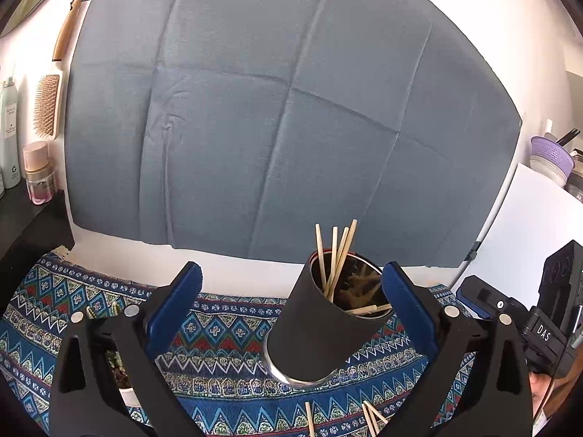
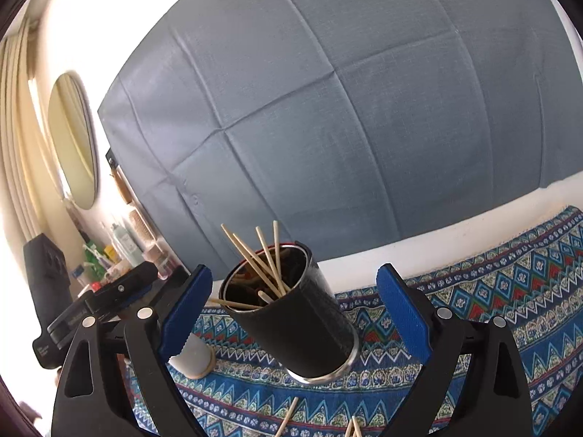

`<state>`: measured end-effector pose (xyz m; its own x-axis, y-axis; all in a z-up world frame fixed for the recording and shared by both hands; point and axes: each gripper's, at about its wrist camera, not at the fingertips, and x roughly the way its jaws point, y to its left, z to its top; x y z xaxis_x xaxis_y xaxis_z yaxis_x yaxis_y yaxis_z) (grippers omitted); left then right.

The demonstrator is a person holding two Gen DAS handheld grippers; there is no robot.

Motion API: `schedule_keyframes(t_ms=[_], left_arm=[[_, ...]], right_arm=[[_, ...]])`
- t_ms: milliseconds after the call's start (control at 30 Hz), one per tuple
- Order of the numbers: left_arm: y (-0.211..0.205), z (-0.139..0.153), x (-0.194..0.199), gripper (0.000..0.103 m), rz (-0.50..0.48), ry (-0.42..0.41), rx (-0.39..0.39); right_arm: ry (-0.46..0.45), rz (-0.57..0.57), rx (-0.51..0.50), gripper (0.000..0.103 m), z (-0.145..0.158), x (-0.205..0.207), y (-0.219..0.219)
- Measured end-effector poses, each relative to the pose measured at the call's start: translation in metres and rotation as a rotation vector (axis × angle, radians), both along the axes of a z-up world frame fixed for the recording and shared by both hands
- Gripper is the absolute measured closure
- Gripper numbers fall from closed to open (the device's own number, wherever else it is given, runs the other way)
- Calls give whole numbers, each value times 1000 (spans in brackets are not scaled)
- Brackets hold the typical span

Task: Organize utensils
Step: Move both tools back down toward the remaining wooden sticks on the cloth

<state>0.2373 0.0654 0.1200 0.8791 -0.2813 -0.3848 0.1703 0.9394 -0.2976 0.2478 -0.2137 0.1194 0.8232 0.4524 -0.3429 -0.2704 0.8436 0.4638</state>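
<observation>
Several chopsticks (image 1: 337, 255) stand in the black cup (image 1: 320, 331) on the patterned cloth (image 1: 226, 327), and loose chopsticks (image 1: 370, 418) lie at six o'clock of the cup, near the lower edge of both views. Both grippers are spread wide and empty: the left gripper (image 1: 291, 298) has the cup between its blue pads without pressing it, and the right gripper (image 2: 295, 302) frames it likewise. To finish well, I judge, dip one gripper low, pinch a single stick mid-length, lift it level, then tip it upright over the rim.
</observation>
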Motion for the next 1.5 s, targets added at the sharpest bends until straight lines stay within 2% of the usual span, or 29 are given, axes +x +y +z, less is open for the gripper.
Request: schedule_keyframes(t_ms=[100, 233, 333, 533, 700, 900, 1133, 1400, 1500], left_arm=[[2, -7, -5, 6, -3, 45, 12], [-2, -21, -13, 6, -13, 92, 41], [-9, -34, -19, 6, -27, 137, 70], [-26, -58, -34, 6, -25, 177, 141], [-36, -80, -39, 6, -33, 241, 165], [-45, -102, -41, 6, -50, 316, 161], [-65, -128, -45, 6, -70, 376, 283], [-75, -150, -46, 6, -87, 459, 338], [-75, -156, -47, 6, -60, 467, 348]], right_arm=[[37, -14, 15, 15, -7, -6, -7], [84, -6, -19, 15, -18, -14, -7], [112, 5, -65, 15, -27, -20, -6], [166, -24, -191, 15, -48, -33, -5], [189, -24, -265, 15, -67, -45, -7], [251, -7, -289, 15, -94, -51, -10], [334, 41, -310, 15, -122, -53, -8], [381, 75, -379, 16, -143, -57, 0], [402, 70, -396, 16, -150, -58, 0]])
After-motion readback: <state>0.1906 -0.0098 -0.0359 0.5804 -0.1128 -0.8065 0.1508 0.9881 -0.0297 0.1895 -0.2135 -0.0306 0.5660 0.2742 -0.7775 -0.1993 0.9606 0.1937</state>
